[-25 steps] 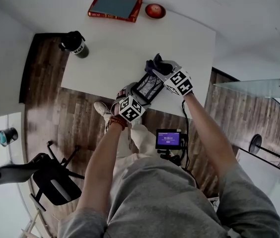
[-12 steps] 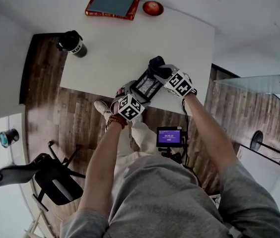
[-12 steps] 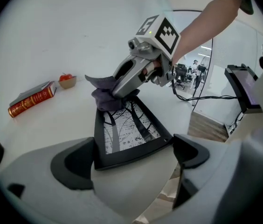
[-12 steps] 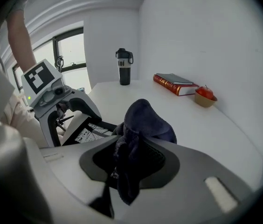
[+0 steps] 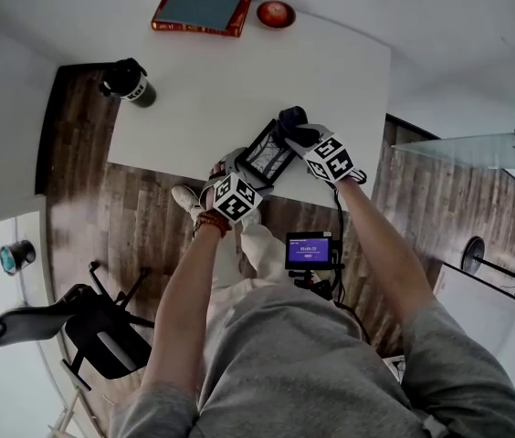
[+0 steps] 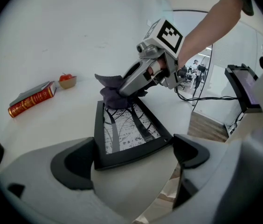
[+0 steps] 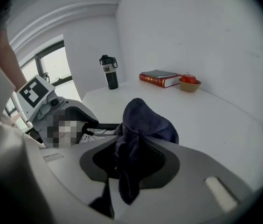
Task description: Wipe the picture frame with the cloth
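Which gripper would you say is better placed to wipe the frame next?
Right: the right gripper pinches the cloth at the far end of the frame, while the left gripper clamps its near edge, steadying it.

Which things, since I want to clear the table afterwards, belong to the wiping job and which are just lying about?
In the job: picture frame, gripped by the left hand-held gripper; cloth, gripped by the right hand-held gripper.
Lying about: book; bowl of red fruit; bottle.

White table under left gripper, dark wood floor and black chair behind-left, white wall ahead.
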Tool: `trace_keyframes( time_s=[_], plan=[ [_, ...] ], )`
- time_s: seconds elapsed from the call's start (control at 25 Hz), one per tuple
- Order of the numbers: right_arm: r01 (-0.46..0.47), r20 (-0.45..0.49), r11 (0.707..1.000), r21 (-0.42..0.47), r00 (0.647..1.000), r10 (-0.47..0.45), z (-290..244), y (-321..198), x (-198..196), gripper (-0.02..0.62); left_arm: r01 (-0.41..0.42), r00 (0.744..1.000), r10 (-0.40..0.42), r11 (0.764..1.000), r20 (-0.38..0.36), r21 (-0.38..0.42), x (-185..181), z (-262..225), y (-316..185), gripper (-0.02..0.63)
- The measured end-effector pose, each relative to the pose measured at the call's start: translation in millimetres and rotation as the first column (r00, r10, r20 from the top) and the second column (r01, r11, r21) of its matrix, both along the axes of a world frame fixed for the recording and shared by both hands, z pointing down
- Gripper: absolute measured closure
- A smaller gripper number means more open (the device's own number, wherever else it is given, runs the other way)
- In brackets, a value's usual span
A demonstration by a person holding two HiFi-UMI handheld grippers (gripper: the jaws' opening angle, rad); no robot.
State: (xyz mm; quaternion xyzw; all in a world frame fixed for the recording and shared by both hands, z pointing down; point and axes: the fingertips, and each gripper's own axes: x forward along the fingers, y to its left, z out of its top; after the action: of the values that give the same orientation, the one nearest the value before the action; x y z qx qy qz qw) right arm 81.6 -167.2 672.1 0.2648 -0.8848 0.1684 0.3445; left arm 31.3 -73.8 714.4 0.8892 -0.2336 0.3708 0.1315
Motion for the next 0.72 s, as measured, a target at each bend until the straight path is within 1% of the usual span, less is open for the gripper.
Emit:
trace_keyframes(
  time_s=[0.08,0.2,0.28,0.36,0.56,0.64,0.72],
  plan=[
    [0.002,-0.014,1.0,-0.001,1.0,-0.002,0.1,5.2,-4.2,0.476,0.001,1.0,-0.001,1.0,0.0,0.001,0.0,-0.2,0.1,0.077],
    [0.062,-0.037,0.998,-0.021,0.997,-0.062,6.0,23.7,-19.3,0.483,0.001,1.0,-0.001,1.0,-0.001,0.001,-0.3,-0.4,-0.8,0.077],
    [0.053,-0.048,0.998,-0.019,0.997,-0.054,9.9,29.6,-23.6,0.483,0.002,1.0,-0.002,1.0,-0.001,-0.003,-0.3,0.2,-0.4,0.077],
    [0.035,-0.037,0.999,-0.037,0.999,-0.036,10.2,31.0,-23.0,0.483,0.001,1.0,-0.001,1.0,-0.001,-0.005,0.6,0.7,0.2,0.077],
    [0.051,-0.006,0.994,-0.096,0.999,-0.052,8.5,37.5,-29.4,0.483,0.001,1.0,-0.001,1.0,0.0,-0.001,-0.1,0.1,-1.0,0.077],
    [0.078,-0.014,0.993,-0.093,0.997,-0.079,8.5,42.9,-33.7,0.483,0.0,1.0,0.0,1.0,-0.001,-0.001,0.0,0.1,-0.5,0.077],
    [0.124,-0.033,0.988,-0.088,0.991,-0.127,8.8,47.7,-40.0,0.483,0.0,1.0,0.0,1.0,0.0,-0.001,-0.9,0.1,-1.0,0.077]
  ],
)
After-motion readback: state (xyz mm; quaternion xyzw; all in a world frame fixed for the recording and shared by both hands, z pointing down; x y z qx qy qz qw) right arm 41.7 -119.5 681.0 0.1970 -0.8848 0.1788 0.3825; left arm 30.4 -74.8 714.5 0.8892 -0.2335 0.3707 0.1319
